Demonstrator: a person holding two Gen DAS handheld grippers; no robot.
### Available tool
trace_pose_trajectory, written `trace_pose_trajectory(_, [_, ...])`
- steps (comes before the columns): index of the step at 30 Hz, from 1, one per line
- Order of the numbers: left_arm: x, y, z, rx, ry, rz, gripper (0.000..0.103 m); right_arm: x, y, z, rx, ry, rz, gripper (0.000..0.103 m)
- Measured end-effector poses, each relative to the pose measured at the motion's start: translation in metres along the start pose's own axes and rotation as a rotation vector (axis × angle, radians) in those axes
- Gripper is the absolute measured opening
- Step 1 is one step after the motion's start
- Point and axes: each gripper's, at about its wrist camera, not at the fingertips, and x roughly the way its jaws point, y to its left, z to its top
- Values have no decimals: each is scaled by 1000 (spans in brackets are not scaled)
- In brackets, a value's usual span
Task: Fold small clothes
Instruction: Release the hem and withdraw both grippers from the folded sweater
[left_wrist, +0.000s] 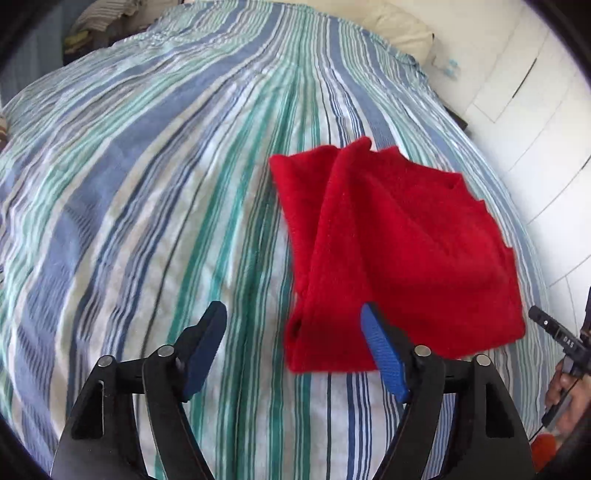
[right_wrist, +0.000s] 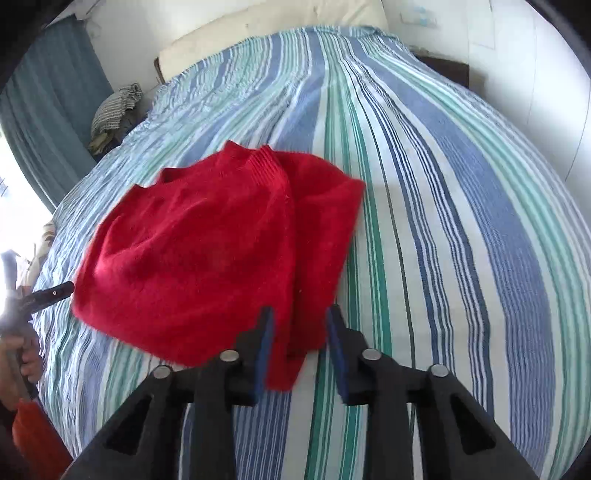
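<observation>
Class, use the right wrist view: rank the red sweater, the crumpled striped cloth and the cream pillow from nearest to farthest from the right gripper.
1. Red sweater: just ahead of the right gripper, spreading left.
2. Crumpled striped cloth: at the bed's far left edge.
3. Cream pillow: at the head of the striped bedspread, farthest.

The small garment (left_wrist: 399, 251) was solid bright red. The bedspread (left_wrist: 147, 184) carried blue, teal, white and pale grey stripes. Each hand-held gripper (right_wrist: 300, 347) was black with blue finger pads (left_wrist: 384, 350); the pillow (right_wrist: 258, 33) was cream.
</observation>
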Motion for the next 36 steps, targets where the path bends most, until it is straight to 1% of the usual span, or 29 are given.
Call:
trace_pose_trajectory(2, [-24, -2, -21, 11, -21, 26, 87, -23, 13, -18, -18, -34, 19, 50])
trace_pose_trajectory(3, [-33, -2, -35, 15, -24, 35, 87, -31, 20, -30, -28, -46, 20, 53])
trace_pose_trajectory(5, [-45, -1, -62, 27, -35, 61, 88, -40, 32, -54, -45, -56, -3, 55])
trace_pose_trajectory(8, [-46, 5, -98, 28, -49, 121, 88, -47, 43, -93, -29, -52, -50, 55])
trace_pose_trajectory(11, [-39, 15, -124, 19, -53, 171, 88, -45, 50, -127, 10, -42, -109, 56])
trace_pose_trajectory(12, [-37, 17, -129, 24, -53, 184, 88, -45, 51, -137, 23, -43, -124, 58])
trace_pose_trajectory(13, [-35, 17, -131, 39, -54, 190, 89, -44, 51, -145, 37, -48, -140, 61])
trace_pose_trajectory(15, [-31, 16, -135, 76, -55, 200, 97, -42, 53, -157, 44, -73, -163, 74])
trace_pose_trajectory(16, [-28, 15, -133, 85, -56, 206, 98, -40, 56, -160, 29, -76, -174, 77])
trace_pose_trajectory(18, [-21, 15, -135, 86, -62, 213, 101, -34, 62, -163, -17, -79, -198, 85])
trace_pose_trajectory(20, [-19, 15, -137, 82, -73, 219, 103, -33, 61, -166, -21, -86, -201, 88])
trace_pose_trajectory(24, [-16, 12, -140, 102, -72, 235, 102, -32, 60, -170, -21, -104, -195, 90])
trace_pose_trajectory(29, [-14, 13, -138, 113, -37, 220, 102, -31, 63, -171, -31, -108, -196, 91])
trace_pose_trajectory(36, [-13, 11, -138, 126, -30, 233, 102, -31, 63, -171, -32, -109, -196, 92])
